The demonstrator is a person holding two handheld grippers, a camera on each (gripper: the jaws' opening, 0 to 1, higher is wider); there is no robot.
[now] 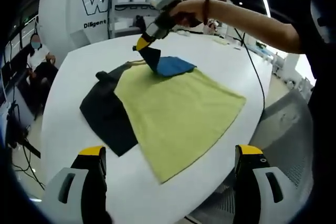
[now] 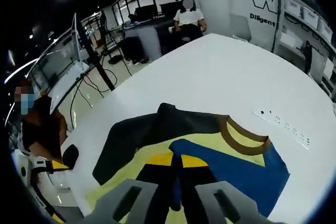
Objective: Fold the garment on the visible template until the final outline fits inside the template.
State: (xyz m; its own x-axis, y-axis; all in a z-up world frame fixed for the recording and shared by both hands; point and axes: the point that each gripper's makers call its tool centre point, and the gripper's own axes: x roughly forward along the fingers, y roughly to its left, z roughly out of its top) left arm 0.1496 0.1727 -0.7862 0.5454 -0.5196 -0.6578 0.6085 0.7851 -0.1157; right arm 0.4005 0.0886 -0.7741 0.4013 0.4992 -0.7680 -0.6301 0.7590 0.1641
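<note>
Right tool pinches the soft, light garment at its far blue sleeve; left tool hangs spread.

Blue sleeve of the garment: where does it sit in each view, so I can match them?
Left gripper view: blue sleeve at upper centre, pinched by the right tool.
Right gripper view: blue sleeve at lower right, running from the shut tool tips.
Shared landmark: the yellow-green template under the garment.
</note>
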